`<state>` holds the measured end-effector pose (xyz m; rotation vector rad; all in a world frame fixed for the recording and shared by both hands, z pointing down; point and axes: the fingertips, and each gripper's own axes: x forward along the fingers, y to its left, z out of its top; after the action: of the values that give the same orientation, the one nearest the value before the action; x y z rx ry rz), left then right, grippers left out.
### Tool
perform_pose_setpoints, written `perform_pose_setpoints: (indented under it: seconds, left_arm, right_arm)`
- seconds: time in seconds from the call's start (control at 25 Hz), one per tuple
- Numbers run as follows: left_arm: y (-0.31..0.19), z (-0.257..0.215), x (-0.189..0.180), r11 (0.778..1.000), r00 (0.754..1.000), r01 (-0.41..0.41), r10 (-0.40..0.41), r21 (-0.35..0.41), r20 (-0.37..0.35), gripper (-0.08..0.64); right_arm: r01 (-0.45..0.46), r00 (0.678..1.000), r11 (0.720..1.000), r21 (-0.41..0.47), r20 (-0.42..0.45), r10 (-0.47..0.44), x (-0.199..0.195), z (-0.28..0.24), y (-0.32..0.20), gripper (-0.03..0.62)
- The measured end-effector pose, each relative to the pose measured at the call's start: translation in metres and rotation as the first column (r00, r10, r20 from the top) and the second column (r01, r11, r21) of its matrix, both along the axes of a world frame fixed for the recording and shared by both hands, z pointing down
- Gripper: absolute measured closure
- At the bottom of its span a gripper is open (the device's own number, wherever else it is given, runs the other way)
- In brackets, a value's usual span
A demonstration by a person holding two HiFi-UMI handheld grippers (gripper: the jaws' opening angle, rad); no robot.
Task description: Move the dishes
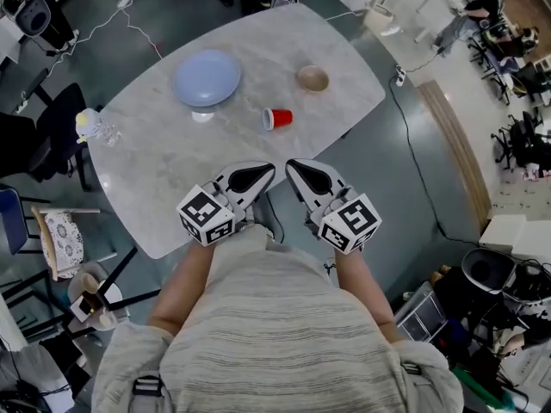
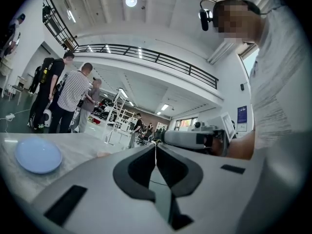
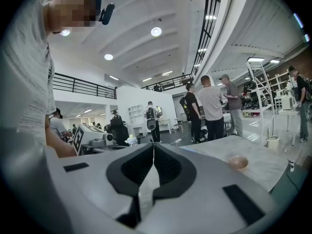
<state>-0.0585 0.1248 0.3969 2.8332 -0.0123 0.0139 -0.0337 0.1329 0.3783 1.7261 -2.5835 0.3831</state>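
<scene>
I hold the left gripper (image 1: 258, 175) and right gripper (image 1: 303, 175) over the near edge of the grey marble-pattern table (image 1: 172, 196), both clenched and empty. The pale blue round plate (image 1: 207, 77) sits far left, the small tan bowl (image 1: 312, 78) far right, and the tipped red plastic cup (image 1: 278, 119) nearer, between them. In my judgement no dish is grasped; all remain to move.

near half of table (image 1: 164, 175) bare, red cup (image 1: 277, 119) ctr, plate (image 1: 207, 78) & bowl (image 1: 312, 78) far side

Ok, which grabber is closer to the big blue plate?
Left. The left gripper is at the near table edge, diagonally across from the blue plate; the right gripper is right beside it, on the side away from the plate.
</scene>
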Motion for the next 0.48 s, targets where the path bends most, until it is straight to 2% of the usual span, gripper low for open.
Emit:
perform_pose_setpoints:
  seconds: [0.48]
  left_arm:
    - [-0.081, 0.006, 0.033, 1.000, 1.000, -0.021, 0.021, 0.002, 0.013, 0.539]
  right_arm:
    - [0.011, 0.999, 1.000, -0.018, -0.036, -0.011, 0.026, 0.009, -0.084, 0.574]
